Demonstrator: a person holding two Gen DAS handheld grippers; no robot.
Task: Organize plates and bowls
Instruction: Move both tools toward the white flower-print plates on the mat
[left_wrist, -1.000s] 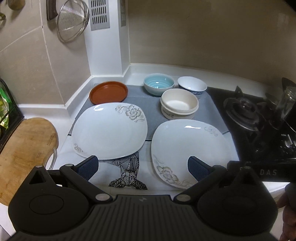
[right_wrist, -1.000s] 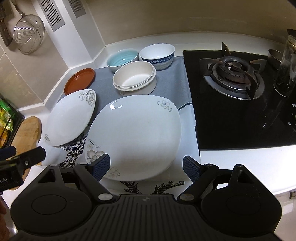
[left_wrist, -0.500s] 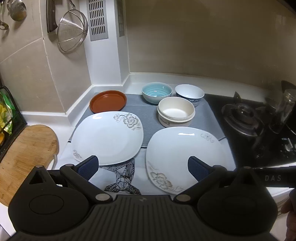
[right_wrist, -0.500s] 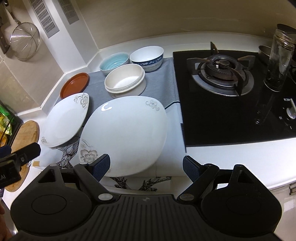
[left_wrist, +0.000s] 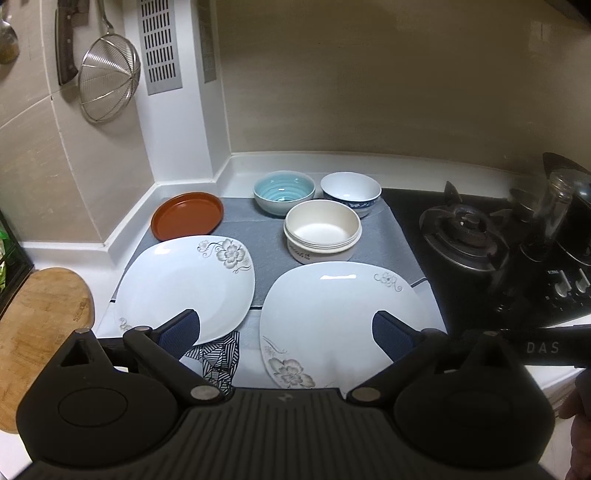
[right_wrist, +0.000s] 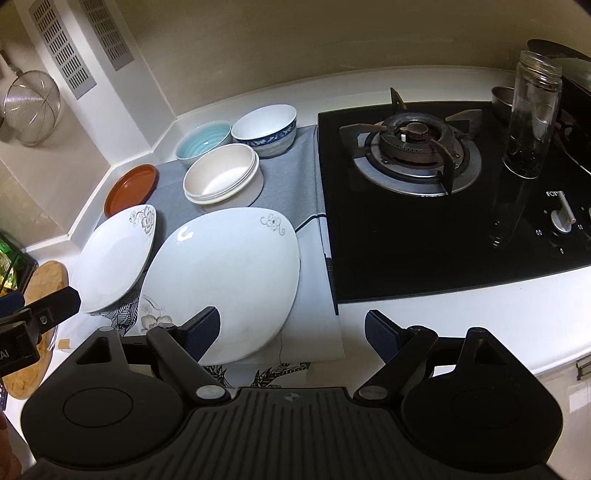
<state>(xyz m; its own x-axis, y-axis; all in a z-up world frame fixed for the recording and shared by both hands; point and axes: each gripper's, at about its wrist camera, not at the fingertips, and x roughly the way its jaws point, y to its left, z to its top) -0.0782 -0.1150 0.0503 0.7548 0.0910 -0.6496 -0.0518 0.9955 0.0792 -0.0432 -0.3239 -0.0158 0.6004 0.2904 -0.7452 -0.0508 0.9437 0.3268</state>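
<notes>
Two white square plates with grey flowers lie side by side on the counter: the left plate (left_wrist: 188, 288) (right_wrist: 114, 254) and the right plate (left_wrist: 340, 306) (right_wrist: 229, 277). Behind them stand a brown round plate (left_wrist: 186, 218) (right_wrist: 129, 186), a stack of cream bowls (left_wrist: 321, 230) (right_wrist: 221, 173), a light blue bowl (left_wrist: 283, 190) (right_wrist: 201, 142) and a white bowl with a blue pattern (left_wrist: 350, 192) (right_wrist: 265, 127). My left gripper (left_wrist: 286, 332) is open and empty above the near edges of both plates. My right gripper (right_wrist: 291, 328) is open and empty over the right plate's near right edge.
A grey cloth (left_wrist: 266, 240) lies under the dishes. A black gas hob (right_wrist: 424, 184) with a glass jar (right_wrist: 532, 110) on it fills the right. A wooden board (left_wrist: 40, 317) lies at the left. A strainer (left_wrist: 109, 79) hangs on the wall.
Both grippers have drawn back and risen a little, so the dishes look smaller and more of the wall and hob shows. Nothing on the counter has moved.
</notes>
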